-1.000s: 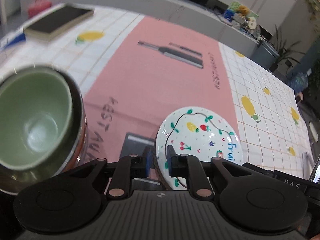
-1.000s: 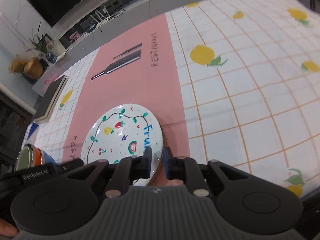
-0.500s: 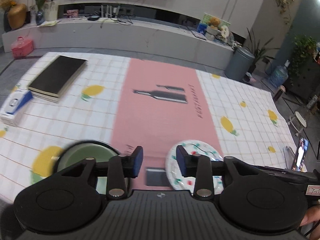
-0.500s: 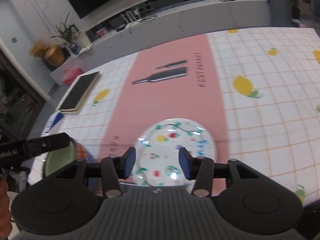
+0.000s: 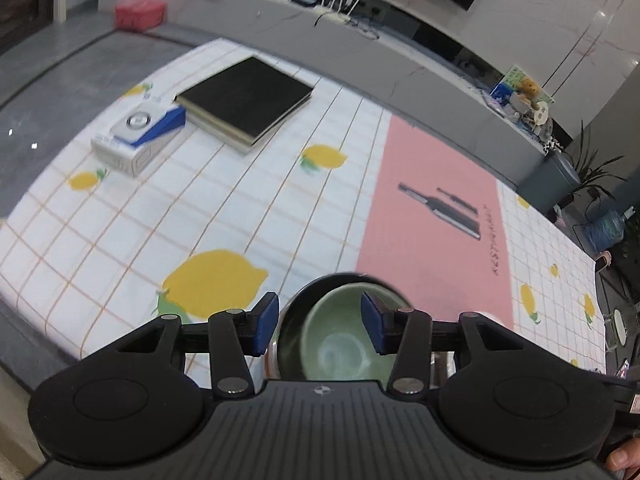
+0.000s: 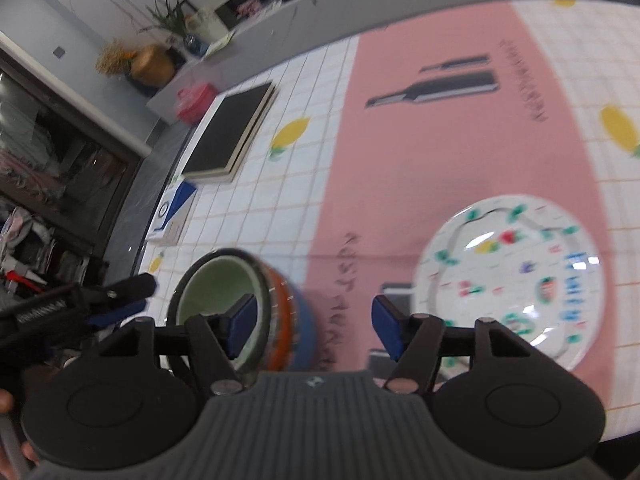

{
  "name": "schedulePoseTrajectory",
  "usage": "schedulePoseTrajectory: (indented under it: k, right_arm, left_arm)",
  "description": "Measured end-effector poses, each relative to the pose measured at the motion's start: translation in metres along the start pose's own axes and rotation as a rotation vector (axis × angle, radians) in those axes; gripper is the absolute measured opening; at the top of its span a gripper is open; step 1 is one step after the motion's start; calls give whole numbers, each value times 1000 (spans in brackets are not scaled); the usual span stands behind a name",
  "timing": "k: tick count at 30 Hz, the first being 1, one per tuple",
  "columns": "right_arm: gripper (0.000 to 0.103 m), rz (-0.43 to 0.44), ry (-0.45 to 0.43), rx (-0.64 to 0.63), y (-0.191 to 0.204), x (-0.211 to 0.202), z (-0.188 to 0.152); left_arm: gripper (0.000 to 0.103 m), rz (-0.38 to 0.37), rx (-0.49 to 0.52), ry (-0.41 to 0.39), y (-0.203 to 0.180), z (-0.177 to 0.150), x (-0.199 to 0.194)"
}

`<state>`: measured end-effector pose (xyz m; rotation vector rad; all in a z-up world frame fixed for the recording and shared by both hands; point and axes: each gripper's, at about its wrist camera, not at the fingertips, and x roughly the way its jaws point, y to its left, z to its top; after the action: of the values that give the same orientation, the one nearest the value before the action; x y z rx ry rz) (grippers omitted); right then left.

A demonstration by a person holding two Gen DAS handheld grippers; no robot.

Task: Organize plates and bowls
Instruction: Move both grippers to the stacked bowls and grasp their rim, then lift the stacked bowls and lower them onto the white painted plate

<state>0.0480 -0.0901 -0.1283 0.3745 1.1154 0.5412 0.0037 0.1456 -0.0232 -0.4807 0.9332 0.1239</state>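
A stack of bowls with a pale green bowl (image 5: 338, 344) on top stands near the table's front edge; in the right wrist view the green bowl (image 6: 218, 292) sits in orange and blue bowls. My left gripper (image 5: 320, 326) is open, held above the stack, with the green bowl showing between its fingers. A white plate with fruit drawings (image 6: 516, 276) lies on the pink runner. My right gripper (image 6: 314, 324) is open and empty, between the bowl stack and the plate. The left gripper (image 6: 116, 300) also shows at the left of the right wrist view.
A black book (image 5: 244, 102) and a white-and-blue box (image 5: 138, 138) lie at the table's far left. The lemon-print tablecloth (image 5: 168, 220) has a pink runner (image 5: 436, 240) down its middle. A grey bench runs behind the table.
Both grippers let go of the fruit plate, opened wide and lifted away. The left one swung left over the bowl stack; the right one shifted left, so the plate now lies to its right.
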Motion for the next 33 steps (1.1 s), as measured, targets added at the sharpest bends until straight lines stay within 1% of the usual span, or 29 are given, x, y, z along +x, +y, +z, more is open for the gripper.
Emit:
schedulePoseTrajectory:
  k: [1,4,7,8,9,14,16,19,22,24,27,30,33]
  right_arm:
    - [64,1,18,5,3,7,1]
    - [64,6,67,40,6,26,0]
    - [64,9,117,92,2,42,-2]
    - [64,11,130,109,1,46,-3]
    - [64,12,142,127,-1,50,-4]
    - [61,25,170,197,-9,63,-7]
    - [60,22,176,201,-8,67,-7]
    - [60,19,183,205,-8,71,-7]
    - [59,25,192,218,-9,75,-9]
    - [58,37,196,234,-11,76,-10]
    - [51,74,196,262,-14,77,-11]
    - [49,81,191,270,-14,77,-12]
    - [49,78,190,270,-14,76,-12]
  left_arm:
    - [57,-2,-5,12,4,-1,4]
    - [57,-6,-31,49,15,-4,17]
    - [57,-37,-69,94,23,-6,30]
    - [59,-48,-78,107,24,-8,33]
    - [59,-48,-82,114,25,-9,37]
    - [60,-39,-91,151,29,-11,52]
    - [60,-37,-117,179,33,-13,59]
    - [59,-25,-133,201,37,-16,67]
    - [61,-59,-174,216,41,-18,72]
    - [62,-63,-187,218,42,-18,72]
    - [60,-68,-193,214,41,-18,72]
    - [60,-63,-195,205,40,-18,72]
    - [60,-58,-176,188,37,-20,71]
